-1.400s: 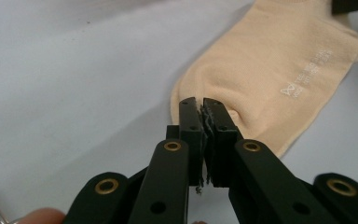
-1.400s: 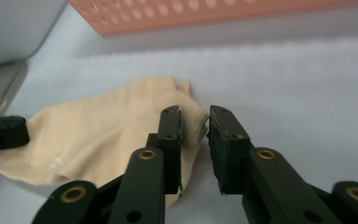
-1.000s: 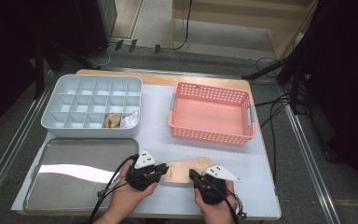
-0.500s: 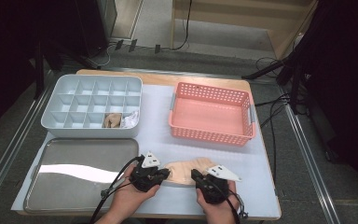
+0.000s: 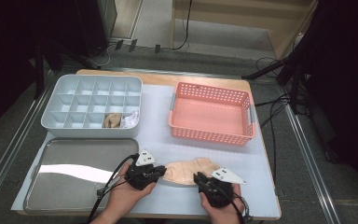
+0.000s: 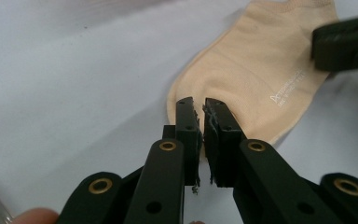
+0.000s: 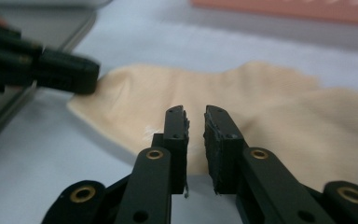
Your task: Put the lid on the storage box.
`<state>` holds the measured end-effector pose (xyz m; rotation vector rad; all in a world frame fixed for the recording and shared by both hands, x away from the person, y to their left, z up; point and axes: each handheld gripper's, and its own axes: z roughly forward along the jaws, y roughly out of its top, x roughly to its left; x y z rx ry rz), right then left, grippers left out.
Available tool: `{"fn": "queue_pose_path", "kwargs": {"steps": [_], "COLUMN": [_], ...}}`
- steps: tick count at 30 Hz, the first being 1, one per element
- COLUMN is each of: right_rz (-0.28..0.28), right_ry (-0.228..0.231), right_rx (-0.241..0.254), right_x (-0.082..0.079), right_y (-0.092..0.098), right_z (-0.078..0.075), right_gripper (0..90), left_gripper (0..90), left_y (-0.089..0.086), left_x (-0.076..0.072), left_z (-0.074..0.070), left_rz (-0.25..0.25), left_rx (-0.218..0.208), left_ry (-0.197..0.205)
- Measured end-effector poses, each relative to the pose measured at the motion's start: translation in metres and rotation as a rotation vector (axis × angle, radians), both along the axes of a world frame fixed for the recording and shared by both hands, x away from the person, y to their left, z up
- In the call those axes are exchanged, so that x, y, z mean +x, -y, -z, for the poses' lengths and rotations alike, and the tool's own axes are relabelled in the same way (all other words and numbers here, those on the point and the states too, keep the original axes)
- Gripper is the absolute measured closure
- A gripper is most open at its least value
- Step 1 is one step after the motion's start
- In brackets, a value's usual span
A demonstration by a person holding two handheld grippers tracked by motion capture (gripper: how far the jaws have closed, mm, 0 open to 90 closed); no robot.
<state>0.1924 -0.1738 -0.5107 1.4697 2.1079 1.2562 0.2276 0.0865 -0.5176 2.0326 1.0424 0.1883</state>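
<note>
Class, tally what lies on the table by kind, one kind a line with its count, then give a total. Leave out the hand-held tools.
Compartment trays: 1, the grey tray
Metal trays: 1, the steel tray
Baskets: 1, the pink basket
Flat socks: 1, the beige sock
Rolled items in compartments: 2, beige roll and white roll
Total: 6

place: lab – rig table (image 5: 168, 135) | cables (image 5: 275, 107) on floor | dark stands (image 5: 298, 70)
</note>
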Motion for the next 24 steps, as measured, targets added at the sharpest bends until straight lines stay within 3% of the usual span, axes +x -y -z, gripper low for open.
{"fn": "queue_pose_path", "kwargs": {"steps": [3, 7, 10, 13, 18, 24], "right_rz": [0.067, 0.176, 0.202, 0.189, 0.156, 0.154], "right_ry": [0.021, 0.029, 0.008, -0.017, -0.065, -0.069], "right_rx": [0.016, 0.010, 0.028, 0.060, 0.045, 0.037], "right_x": [0.004, 0.009, 0.014, 0.018, 0.024, 0.025], "right_y": [0.019, 0.041, 0.052, 0.055, 0.049, 0.046], "right_z": [-0.003, -0.002, 0.001, 0.004, 0.013, 0.018], "right_gripper": [75.5, 64.4, 63.5, 61.7, 59.8, 68.4], "left_gripper": [85.1, 85.3, 85.3, 85.3, 85.4, 85.5], "left_y": [-0.002, -0.003, -0.004, -0.005, -0.004, -0.005], "left_x": [0.001, 0.001, 0.001, 0.001, 0.001, 0.002], "left_z": [0.000, 0.000, 0.000, 0.001, 0.001, 0.003], "left_rz": [-0.001, -0.006, -0.008, -0.001, -0.005, -0.002], "left_rx": [-0.003, -0.012, -0.010, -0.008, -0.006, -0.003], "left_ry": [-0.003, -0.002, 0.000, -0.003, 0.000, -0.002]}}
